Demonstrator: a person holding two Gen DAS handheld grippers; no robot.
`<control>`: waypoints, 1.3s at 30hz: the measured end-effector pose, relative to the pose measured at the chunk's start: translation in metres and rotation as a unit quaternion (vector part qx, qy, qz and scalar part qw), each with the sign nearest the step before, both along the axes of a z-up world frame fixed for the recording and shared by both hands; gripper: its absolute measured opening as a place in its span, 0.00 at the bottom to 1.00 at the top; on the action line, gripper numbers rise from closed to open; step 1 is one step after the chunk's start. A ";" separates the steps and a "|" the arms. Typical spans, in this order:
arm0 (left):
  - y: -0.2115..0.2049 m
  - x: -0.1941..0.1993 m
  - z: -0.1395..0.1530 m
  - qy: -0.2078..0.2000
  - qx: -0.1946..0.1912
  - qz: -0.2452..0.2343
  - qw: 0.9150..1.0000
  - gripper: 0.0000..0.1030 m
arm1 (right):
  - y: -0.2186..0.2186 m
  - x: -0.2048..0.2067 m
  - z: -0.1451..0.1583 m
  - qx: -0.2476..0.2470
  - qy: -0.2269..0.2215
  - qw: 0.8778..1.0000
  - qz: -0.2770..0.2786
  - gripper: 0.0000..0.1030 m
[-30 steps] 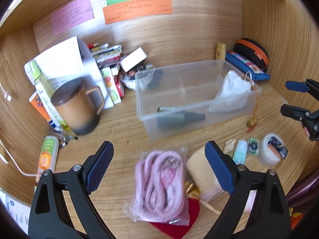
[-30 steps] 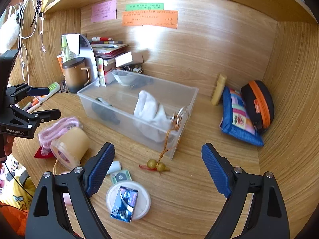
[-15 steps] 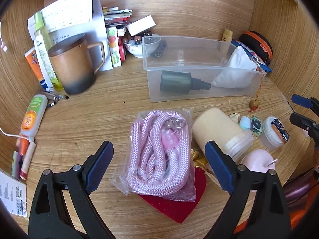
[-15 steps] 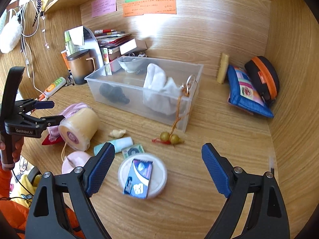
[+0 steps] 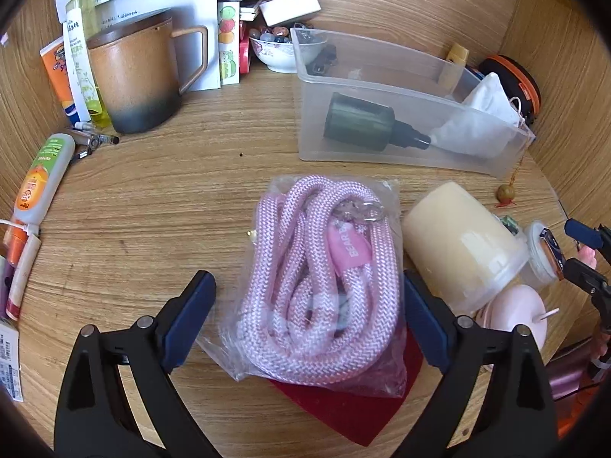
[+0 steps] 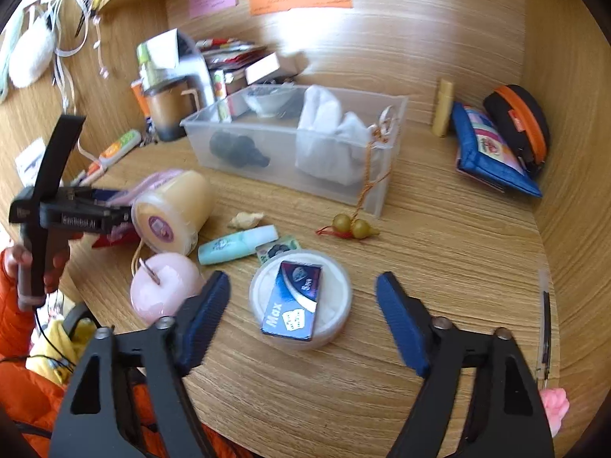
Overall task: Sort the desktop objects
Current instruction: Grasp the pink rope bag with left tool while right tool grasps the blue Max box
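The left gripper point(image 5: 307, 322) stands wide open around a bagged coil of pink rope point(image 5: 319, 286), its blue pads apart from the plastic on either side; whether they brush the bag's edges is hard to judge, since the fisheye bends everything there. The bag covers most of a red felt piece point(image 5: 357, 416), of which only a lower corner shows. Just right of the rope lies a cream jar point(image 5: 462, 246) on its side, partly hiding a pink round box point(image 5: 515, 311) behind the right finger. The right gripper point(image 6: 303, 328) has its jaws closing, about half open, with a white round tin point(image 6: 330, 303) and the blue card box point(image 6: 294, 305) lying on it between the pads but not pressed. The clear plastic bin point(image 6: 378, 194) sits further back on the wooden desk point(image 6: 439, 267), holding a dark bottle point(image 5: 366, 122), blurred through the wall in the right view, and a crumpled white cloth point(image 6: 326, 133). A gourd charm point(image 6: 353, 227) hangs from the bin's rim on a cord. A hand point(image 6: 36, 263) on the left gripper's handle is cut off at the frame edge.
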State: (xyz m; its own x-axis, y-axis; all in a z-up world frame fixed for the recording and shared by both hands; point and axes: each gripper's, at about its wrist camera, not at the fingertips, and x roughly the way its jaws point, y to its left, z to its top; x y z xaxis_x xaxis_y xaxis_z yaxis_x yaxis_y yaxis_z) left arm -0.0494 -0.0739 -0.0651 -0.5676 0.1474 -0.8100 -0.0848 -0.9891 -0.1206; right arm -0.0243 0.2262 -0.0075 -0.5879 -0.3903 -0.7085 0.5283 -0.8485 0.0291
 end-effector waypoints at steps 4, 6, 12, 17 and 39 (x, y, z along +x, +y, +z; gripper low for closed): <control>-0.006 0.000 -0.003 -0.002 0.013 0.002 1.000 0.93 | -0.006 -0.002 -0.008 0.018 -0.005 1.000 0.013 0.52; -0.007 -0.002 -0.004 -0.003 0.012 -0.001 1.000 0.93 | -0.007 -0.002 -0.011 0.023 -0.001 1.000 0.012 0.51; -0.003 -0.011 -0.006 -0.005 -0.007 -0.007 1.000 0.94 | -0.008 0.000 -0.012 0.030 0.004 0.999 0.018 0.47; 0.004 -0.015 -0.009 0.004 -0.031 -0.020 0.999 0.95 | -0.010 0.001 -0.010 0.027 0.000 0.999 0.031 0.35; 0.005 -0.024 -0.002 0.009 -0.028 -0.048 0.998 0.63 | -0.005 -0.005 -0.009 0.016 -0.011 0.999 0.028 0.25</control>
